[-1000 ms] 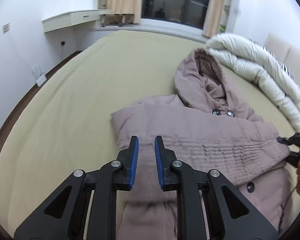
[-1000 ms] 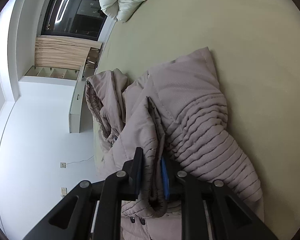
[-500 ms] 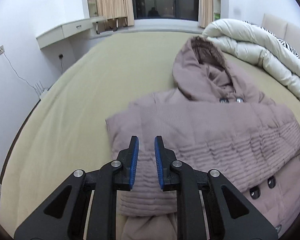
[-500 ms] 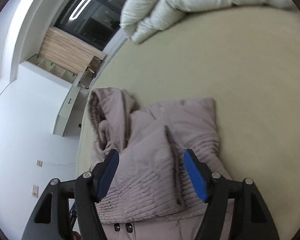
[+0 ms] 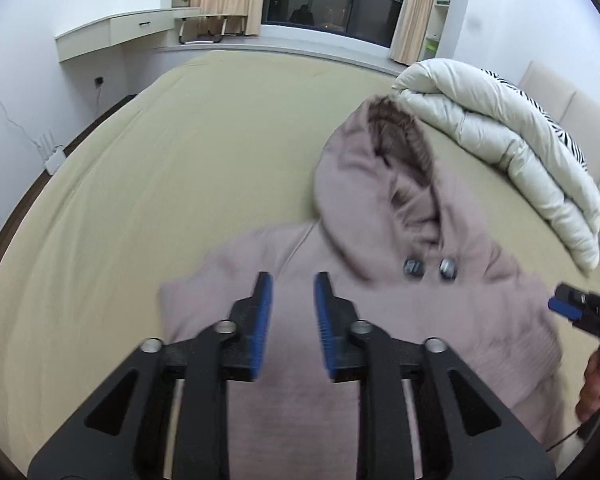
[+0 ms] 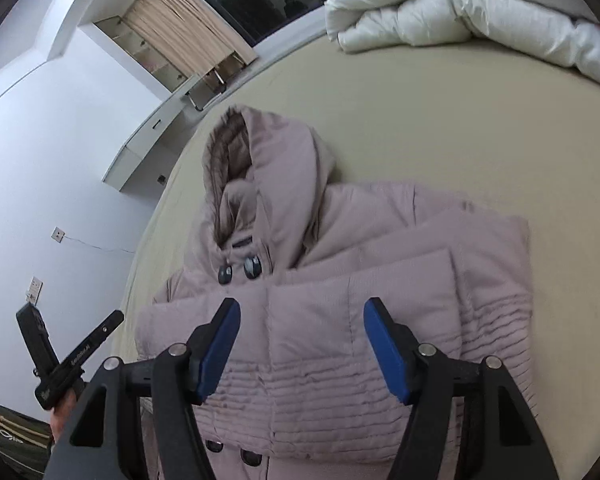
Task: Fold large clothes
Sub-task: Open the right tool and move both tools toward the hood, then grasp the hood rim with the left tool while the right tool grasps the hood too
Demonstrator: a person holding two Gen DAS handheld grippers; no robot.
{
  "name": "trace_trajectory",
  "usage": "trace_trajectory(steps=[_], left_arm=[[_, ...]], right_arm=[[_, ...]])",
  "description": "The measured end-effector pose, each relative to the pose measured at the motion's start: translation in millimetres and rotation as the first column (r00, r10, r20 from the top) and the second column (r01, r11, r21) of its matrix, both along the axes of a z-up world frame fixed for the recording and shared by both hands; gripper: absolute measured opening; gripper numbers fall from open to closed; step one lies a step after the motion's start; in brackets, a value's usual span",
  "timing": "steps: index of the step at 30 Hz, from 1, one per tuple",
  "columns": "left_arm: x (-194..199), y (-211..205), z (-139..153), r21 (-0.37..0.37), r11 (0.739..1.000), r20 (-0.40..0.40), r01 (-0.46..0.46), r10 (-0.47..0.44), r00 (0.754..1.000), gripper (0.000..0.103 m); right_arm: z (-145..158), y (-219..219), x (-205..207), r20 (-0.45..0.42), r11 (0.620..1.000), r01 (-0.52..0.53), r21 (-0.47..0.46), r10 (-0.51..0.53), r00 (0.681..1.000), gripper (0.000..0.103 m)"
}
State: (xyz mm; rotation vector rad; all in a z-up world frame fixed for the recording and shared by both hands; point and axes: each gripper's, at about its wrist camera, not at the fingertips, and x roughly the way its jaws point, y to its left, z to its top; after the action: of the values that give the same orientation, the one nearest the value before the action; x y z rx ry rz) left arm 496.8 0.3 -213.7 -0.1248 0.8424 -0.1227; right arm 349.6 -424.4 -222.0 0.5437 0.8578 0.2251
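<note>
A padded cloth coat (image 6: 340, 280) in matt mauve, stitched in quilted ribs, lay on a smooth, matt beige bed sheet (image 5: 180, 160). Its hood (image 6: 228, 160) had a fuzzy brown lining, and its buttons (image 6: 252, 267) looked glossy. A puffy white cloth duvet (image 6: 460, 8) sat nearby. Both grippers were matt black plastic with ribbed blue pads (image 5: 260, 320) and shiny metal pins (image 6: 425, 349).

Only one marking shows: small white lettering along the black arm of the left gripper (image 6: 80, 354), seen from the right wrist view. It is too small and blurred to read. No other text, label or number is legible.
</note>
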Motion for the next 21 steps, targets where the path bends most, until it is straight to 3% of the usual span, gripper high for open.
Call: trace_trajectory(steps=[1, 2, 3, 7, 11, 17, 19, 20, 21], left_arm=[[20, -9, 7, -0.016, 1.0, 0.001, 0.014, -0.014, 1.0, 0.06], [38, -18, 13, -0.027, 0.999, 0.021, 0.025, -0.024, 1.0, 0.082], [54, -26, 19, -0.02, 0.999, 0.03, 0.03, -0.029, 0.999, 0.09], [133, -71, 8, 0.024, 0.998, -0.055, 0.063, -0.061, 0.997, 0.091], [196, -93, -12, 0.064, 0.998, -0.123, 0.017, -0.009, 0.992, 0.091], [243, -106, -43, 0.076, 0.997, -0.14, -0.009, 0.019, 0.99, 0.09], [255, -105, -53, 0.094, 0.995, -0.158, -0.015, 0.03, 0.987, 0.076], [260, -101, -60, 0.08, 0.997, -0.187, -0.015, 0.03, 0.982, 0.061], [265, -96, -65, 0.063, 0.998, -0.202, -0.023, 0.035, 0.979, 0.059]], right_arm=[[7, -4, 3, 0.011, 1.0, -0.006, -0.005, 0.006, 1.0, 0.068], [11, -8, 5, 0.016, 1.0, -0.009, -0.008, 0.009, 1.0, 0.068], [14, -12, 9, 0.016, 1.0, -0.011, -0.016, 0.012, 1.0, 0.068], [20, -21, 16, 0.01, 0.998, -0.022, -0.051, 0.023, 1.0, 0.069], [13, -25, 24, -0.003, 0.997, -0.026, -0.075, 0.026, 1.0, 0.069], [10, -20, 46, 0.009, 0.994, -0.064, -0.084, 0.065, 0.998, 0.069], [11, -13, 66, 0.008, 0.992, -0.071, -0.101, 0.072, 0.997, 0.069], [12, -7, 76, 0.012, 0.99, -0.078, -0.117, 0.08, 0.997, 0.069], [13, 1, 89, 0.014, 0.987, -0.085, -0.134, 0.088, 0.996, 0.069]])
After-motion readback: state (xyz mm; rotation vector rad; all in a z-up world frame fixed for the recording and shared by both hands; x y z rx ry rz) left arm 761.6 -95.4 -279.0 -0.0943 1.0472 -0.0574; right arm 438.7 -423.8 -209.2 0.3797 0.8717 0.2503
